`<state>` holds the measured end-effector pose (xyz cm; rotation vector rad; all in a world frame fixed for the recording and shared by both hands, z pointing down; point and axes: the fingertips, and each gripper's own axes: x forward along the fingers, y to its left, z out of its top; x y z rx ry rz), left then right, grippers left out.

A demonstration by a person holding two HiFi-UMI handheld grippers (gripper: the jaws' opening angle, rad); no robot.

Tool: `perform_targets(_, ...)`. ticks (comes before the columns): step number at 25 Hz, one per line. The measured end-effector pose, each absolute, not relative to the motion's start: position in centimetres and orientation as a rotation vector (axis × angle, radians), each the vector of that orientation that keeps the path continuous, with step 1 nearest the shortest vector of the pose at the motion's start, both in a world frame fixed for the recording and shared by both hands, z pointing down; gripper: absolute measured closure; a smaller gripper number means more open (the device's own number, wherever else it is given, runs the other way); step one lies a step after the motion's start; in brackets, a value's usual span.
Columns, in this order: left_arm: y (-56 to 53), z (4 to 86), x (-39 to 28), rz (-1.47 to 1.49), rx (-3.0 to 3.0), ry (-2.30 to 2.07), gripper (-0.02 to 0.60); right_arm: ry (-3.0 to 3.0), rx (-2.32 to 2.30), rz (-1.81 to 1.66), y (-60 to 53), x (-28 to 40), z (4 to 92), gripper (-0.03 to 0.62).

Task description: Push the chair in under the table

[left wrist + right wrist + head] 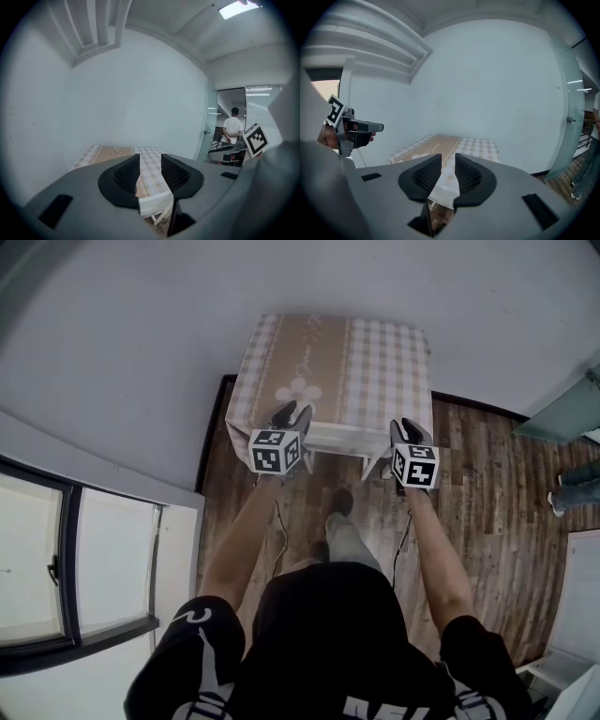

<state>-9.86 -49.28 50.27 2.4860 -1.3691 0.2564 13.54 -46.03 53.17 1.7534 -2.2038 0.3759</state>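
Chair (342,437) sits right in front of me, low down, at the near edge of the table. From above I see only a white bit of it, and I think that is its back. Most of it looks tucked under the cloth already.

Closest to me are my own legs and one shoe (339,502) on the wood floor (487,493). Then come my two arms, held out ahead. My left gripper (292,414) is up by the left end of the white bit. My right gripper (410,430) is up by the right end. I think both are above the chair and not touching it. My left jaws are partly apart with nothing in them, and I see the cloth through the gap. My right jaws are closer together, with a thin gap, and they hold nothing too.

The white bit runs from side to side, from one gripper to the other. Both hands look about as near to it as each other. So the chair lies ahead of my jaws and below them. If it needs more pushing, the push goes straight ahead, toward the wall, with both hands pushing the same so it does not turn.

Next is the table (375,362) with its checked cloth. Thin white chair legs (161,216) peek out under the cloth edge. Behind the table is a plain wall (141,324). Far off to the right a person (231,129) stands.
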Motion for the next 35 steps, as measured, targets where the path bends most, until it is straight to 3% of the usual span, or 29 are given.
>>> perform_targets(4,-48.2,49.3,-9.6,0.246,2.521,-1.369,0.458,-2.219,1.779,0.338,-44.9,13.2,51.6,0.547)
perform_targets(9,-47.1,48.9,-9.8,0.238,2.532,-1.374,0.496,-2.236,1.799,0.313,-43.8,13.0,50.1,0.580)
perform_targets(21,-46.3,48.4,-9.4,0.247,2.557,-1.407,0.556,-2.279,1.768,0.341,-43.3,12.8,50.1,0.580)
perform_targets(35,-47.1,49.9,-10.0,0.260,2.528,-1.386,0.558,-2.282,1.741,0.389,-44.6,12.2,51.3,0.580)
